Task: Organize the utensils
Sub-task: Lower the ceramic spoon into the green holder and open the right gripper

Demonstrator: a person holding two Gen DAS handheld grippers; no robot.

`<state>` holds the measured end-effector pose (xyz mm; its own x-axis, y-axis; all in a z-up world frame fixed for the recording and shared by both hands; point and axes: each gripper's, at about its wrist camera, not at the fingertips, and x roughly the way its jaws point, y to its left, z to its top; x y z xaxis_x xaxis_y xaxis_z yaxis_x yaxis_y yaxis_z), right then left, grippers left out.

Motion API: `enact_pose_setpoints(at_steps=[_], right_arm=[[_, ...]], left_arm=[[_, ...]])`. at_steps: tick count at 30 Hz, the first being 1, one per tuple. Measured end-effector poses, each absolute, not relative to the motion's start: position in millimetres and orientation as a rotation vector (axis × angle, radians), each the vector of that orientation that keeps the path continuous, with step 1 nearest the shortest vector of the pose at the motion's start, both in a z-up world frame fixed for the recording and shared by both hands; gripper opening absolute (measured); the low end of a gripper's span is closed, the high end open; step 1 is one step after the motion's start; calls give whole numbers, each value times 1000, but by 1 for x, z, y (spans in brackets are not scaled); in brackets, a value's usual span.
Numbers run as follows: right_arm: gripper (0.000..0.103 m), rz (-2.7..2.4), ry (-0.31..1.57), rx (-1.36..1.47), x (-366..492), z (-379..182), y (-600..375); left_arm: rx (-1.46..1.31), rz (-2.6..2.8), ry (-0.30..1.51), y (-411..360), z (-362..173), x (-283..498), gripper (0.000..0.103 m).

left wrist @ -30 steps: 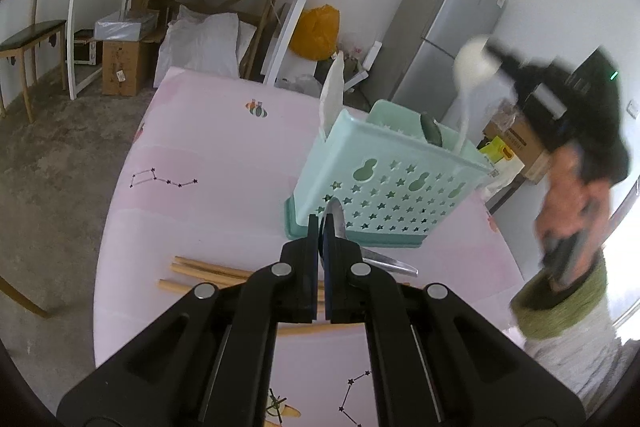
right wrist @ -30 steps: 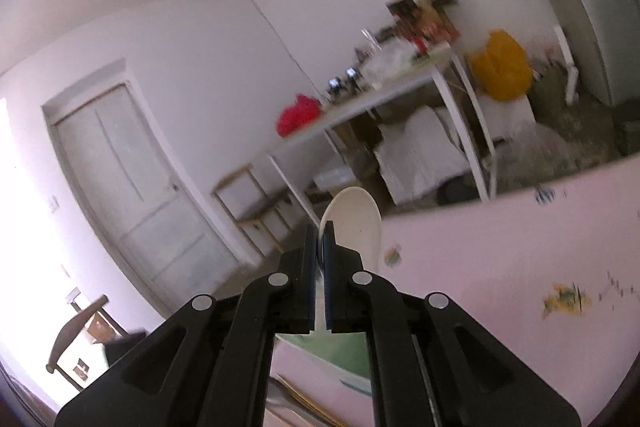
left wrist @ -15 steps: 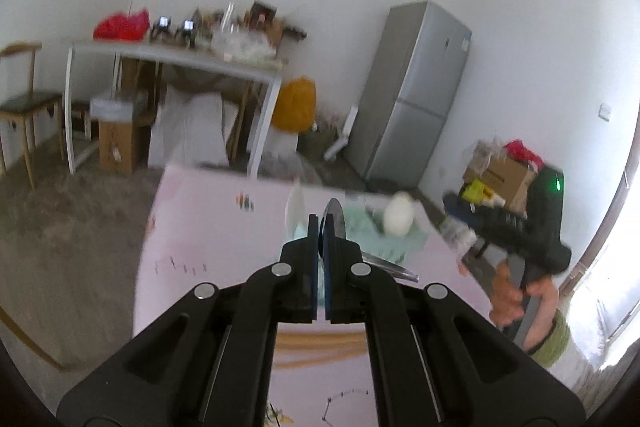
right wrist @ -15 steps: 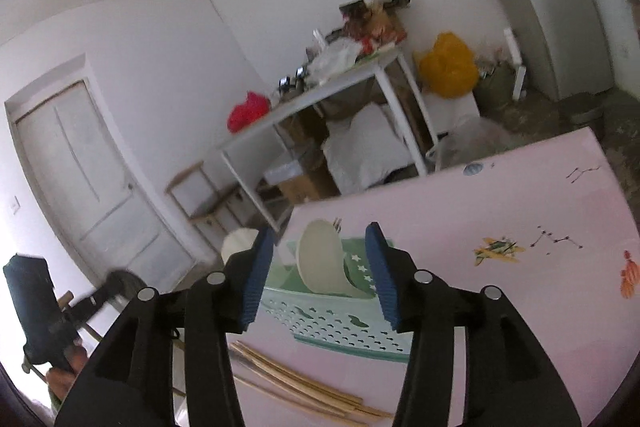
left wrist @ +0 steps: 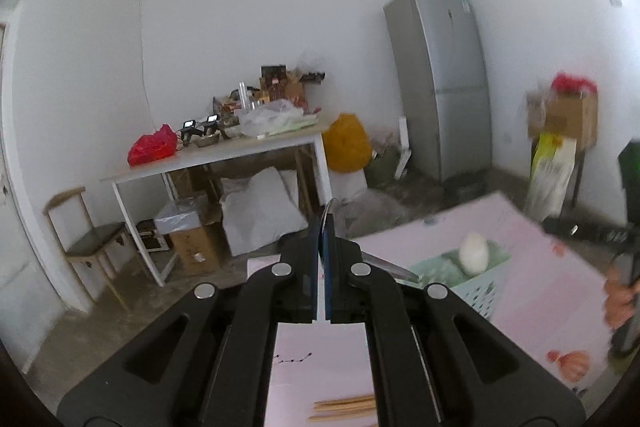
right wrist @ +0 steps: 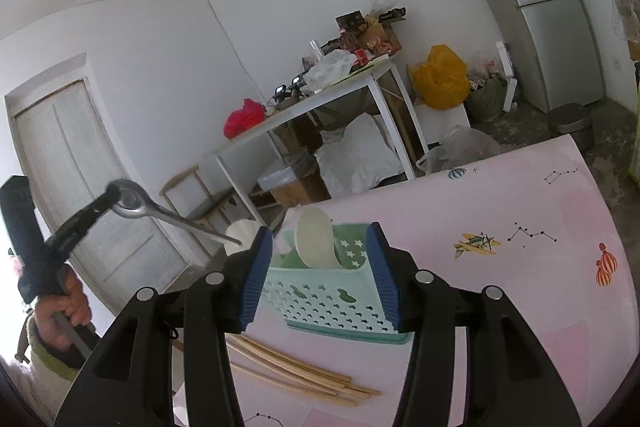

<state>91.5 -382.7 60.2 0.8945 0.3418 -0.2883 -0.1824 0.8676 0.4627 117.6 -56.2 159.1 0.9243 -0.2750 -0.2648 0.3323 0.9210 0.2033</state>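
Utensils are being gathered into a green basket [left wrist: 476, 277] on a pink table [left wrist: 552, 291].

From the left wrist camera, the left gripper [left wrist: 323, 247] is seen with its jaws pressed together on a metal spoon [left wrist: 390, 269]: the bowl edge rises just above the pads, and the handle runs out to the right and slightly downward, toward the basket. A white scoop [left wrist: 474, 253] stands in the basket. Wooden chopsticks [left wrist: 344, 407] lie loose on the table below the gripper. The spoon is carried above the table, clear of the basket rim. For a clean drop, the handle should be turned downward and brought over an open compartment before the jaws are released, since a handle lying crosswise would catch on the rim.

From the right wrist camera, the right gripper [right wrist: 322, 275] is seen with its jaws apart and nothing between the pads; the basket [right wrist: 332, 303] merely shows through the gap, beyond the fingers. The white scoop [right wrist: 316, 245] leans in a rear compartment. The spoon [right wrist: 160, 211] is seen to the left in the left gripper [right wrist: 108, 197], above the table and short of the basket. The chopsticks [right wrist: 292, 367] lie just in front of the basket, untouched, and are probably the next thing to be picked up by the free gripper, which should be kept out of the spoon's path meanwhile.
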Motion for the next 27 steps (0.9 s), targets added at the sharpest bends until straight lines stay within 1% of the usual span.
enact_pose_setpoints(at_steps=[9, 12, 13, 15, 17, 19, 20, 22, 23, 25, 27], right_arm=[[48, 294, 386, 448, 92, 52, -389], [48, 292, 393, 453, 91, 49, -390], [48, 290, 396, 455, 91, 48, -390], [48, 288, 402, 459, 91, 46, -391], [49, 285, 408, 464, 91, 45, -392], [51, 286, 411, 471, 93, 44, -393], [52, 286, 413, 477, 94, 43, -394], [54, 287, 419, 491, 96, 43, -394], [55, 289, 423, 500, 97, 43, -394], [57, 293, 438, 529, 103, 40, -396], [59, 299, 459, 558, 111, 36, -398]], left_arm=[[414, -287, 289, -99, 128, 144, 1], [371, -350, 333, -101, 122, 153, 2], [348, -374, 347, -100, 120, 156, 5], [268, -445, 361, -94, 120, 159, 5], [220, -471, 373, -90, 119, 161, 14], [166, -489, 377, -81, 118, 162, 26], [136, -495, 381, -76, 117, 162, 29], [79, -508, 391, -66, 112, 163, 40], [45, -520, 398, -60, 108, 165, 43], [-23, -557, 426, -48, 98, 166, 55], [-77, -605, 475, -42, 83, 170, 61]])
